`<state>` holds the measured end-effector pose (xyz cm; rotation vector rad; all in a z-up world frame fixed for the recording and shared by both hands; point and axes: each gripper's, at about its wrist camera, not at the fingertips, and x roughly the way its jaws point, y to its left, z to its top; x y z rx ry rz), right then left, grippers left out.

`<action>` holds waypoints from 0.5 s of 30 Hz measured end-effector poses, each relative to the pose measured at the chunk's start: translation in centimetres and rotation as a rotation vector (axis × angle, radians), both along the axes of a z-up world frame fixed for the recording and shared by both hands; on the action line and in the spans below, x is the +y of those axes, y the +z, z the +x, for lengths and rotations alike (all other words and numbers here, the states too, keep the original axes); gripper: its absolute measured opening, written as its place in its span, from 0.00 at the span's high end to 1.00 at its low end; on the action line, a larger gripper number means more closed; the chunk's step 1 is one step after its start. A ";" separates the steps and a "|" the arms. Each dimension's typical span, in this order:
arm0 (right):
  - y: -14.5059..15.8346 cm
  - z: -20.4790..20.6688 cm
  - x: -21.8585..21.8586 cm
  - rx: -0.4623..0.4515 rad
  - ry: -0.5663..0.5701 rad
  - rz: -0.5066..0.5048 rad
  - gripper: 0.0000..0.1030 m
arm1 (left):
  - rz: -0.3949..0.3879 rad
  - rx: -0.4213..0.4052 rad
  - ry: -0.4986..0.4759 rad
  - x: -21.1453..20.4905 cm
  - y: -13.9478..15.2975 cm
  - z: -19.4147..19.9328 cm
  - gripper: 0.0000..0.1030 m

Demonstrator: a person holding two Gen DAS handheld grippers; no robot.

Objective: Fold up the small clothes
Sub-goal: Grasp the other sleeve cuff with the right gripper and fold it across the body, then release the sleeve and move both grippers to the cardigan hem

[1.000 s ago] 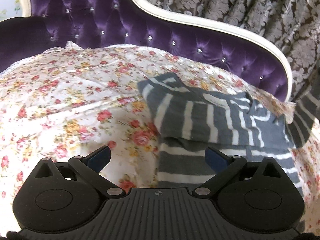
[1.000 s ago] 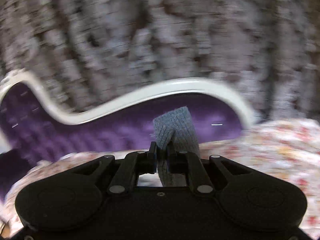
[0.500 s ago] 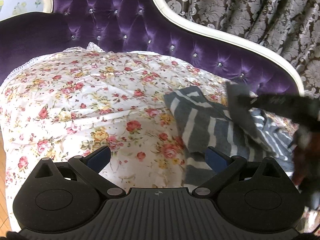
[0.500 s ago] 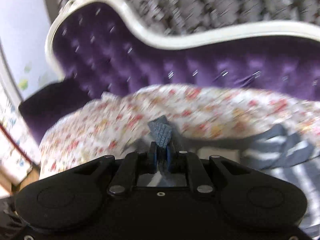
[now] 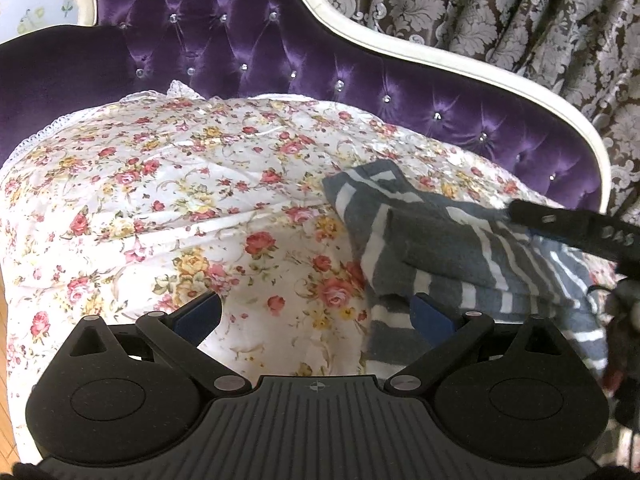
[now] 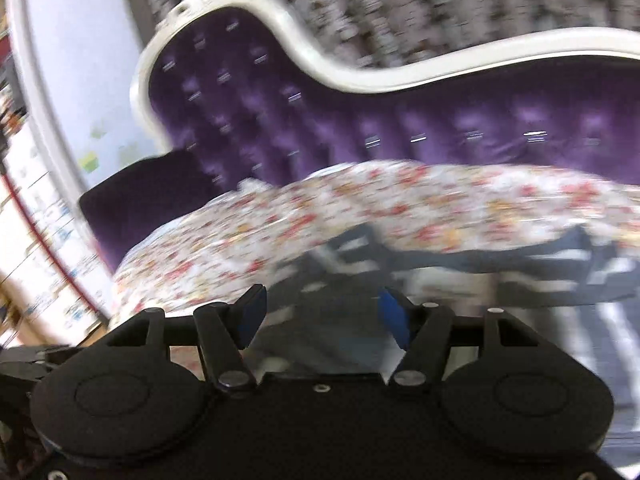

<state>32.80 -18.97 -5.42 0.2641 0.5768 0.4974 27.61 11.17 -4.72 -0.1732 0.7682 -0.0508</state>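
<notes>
1. Left gripper (image 5: 316, 316), bottom centre of the left wrist view: black, blue-padded jaws spread wide, nothing between them.
2. Right gripper (image 6: 322, 314), bottom centre of its blurred view: jaws opening, apart, pads pressing nothing.
3. Grey-and-white striped knit garment (image 5: 440, 240), centre right: folded on white rose-print quilt (image 5: 180, 200), below purple tufted sofa back (image 5: 280, 52).
</notes>
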 end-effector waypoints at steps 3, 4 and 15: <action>-1.2 0.7 -4.4 0.052 -0.120 0.022 0.35 | 0.011 0.006 -0.015 -0.5 -0.3 -0.1 0.01; -1.7 0.9 -5.9 0.077 -0.152 0.035 0.35 | 0.015 0.009 -0.023 -0.7 -0.4 -0.1 0.01; -6.1 0.1 -14.1 0.203 -0.399 0.016 0.37 | 0.040 0.028 -0.067 -1.9 -1.2 -0.2 0.01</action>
